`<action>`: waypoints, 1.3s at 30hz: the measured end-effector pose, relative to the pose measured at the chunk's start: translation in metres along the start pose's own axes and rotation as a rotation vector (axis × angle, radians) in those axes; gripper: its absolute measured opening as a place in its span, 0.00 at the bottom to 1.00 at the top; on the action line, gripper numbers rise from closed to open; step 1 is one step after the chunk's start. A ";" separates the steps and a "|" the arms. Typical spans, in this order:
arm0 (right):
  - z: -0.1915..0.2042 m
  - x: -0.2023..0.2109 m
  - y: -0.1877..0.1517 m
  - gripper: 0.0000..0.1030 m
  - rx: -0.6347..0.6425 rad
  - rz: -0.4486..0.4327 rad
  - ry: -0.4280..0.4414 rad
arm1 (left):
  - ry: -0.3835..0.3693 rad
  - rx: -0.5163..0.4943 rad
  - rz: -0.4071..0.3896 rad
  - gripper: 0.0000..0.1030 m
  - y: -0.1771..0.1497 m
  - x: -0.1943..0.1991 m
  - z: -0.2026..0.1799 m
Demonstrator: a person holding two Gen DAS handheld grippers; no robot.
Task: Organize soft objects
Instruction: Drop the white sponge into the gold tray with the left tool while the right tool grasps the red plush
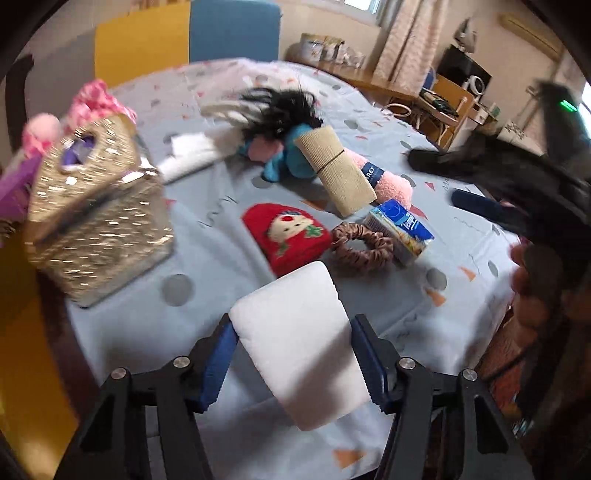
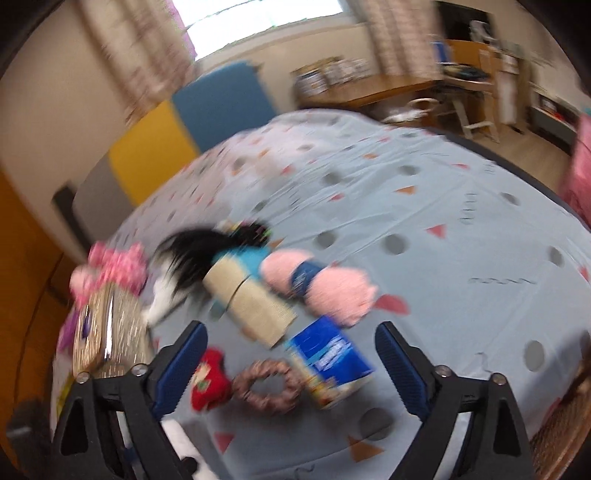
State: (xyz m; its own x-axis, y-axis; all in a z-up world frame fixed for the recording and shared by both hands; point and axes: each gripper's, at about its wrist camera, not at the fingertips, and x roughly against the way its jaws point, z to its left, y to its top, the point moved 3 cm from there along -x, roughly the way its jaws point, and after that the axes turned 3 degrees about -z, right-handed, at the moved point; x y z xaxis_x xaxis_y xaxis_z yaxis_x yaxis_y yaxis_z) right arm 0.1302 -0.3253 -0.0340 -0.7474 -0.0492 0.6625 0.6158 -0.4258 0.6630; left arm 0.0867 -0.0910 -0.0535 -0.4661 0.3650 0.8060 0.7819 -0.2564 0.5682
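My left gripper [image 1: 293, 325] is shut on a white soft pad [image 1: 295, 295], its blue pads pressing both sides, low over the light-blue bedsheet [image 1: 207, 258]. Ahead lie a red knit piece with a face [image 1: 291, 236], a brown scrunchie [image 1: 360, 247] and a blue tissue pack [image 1: 400, 229]. My right gripper [image 2: 291, 328] stands open and holds nothing, hovering above the tissue pack [image 2: 332, 360] and the scrunchie [image 2: 266, 386]. Farther back are a beige ribbed roll [image 2: 251, 302], pink fluffy socks [image 2: 321, 288] and a black-haired doll [image 2: 207, 243].
A woven basket [image 1: 96, 221] with pink and purple soft things stands at the left of the bed. A white cloth [image 1: 192, 155] lies beside the doll. A hand [image 1: 535, 280] and a blurred dark shape fill the right edge. Yellow and blue headboard panels [image 1: 184, 33] and a wooden desk [image 2: 369, 88] lie beyond.
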 end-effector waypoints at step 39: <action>0.096 -0.117 -0.061 0.34 0.476 0.430 0.065 | 0.440 0.364 -0.344 0.61 0.153 0.082 0.259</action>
State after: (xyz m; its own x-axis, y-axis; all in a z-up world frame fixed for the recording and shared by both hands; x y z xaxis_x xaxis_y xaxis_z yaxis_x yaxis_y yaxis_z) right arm 0.2042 -0.2068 -0.1186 -0.4140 -0.1871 0.8909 0.8957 0.0911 0.4353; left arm 0.2754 0.1318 0.0566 -0.7788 -0.0475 0.6255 0.6127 0.1564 0.7747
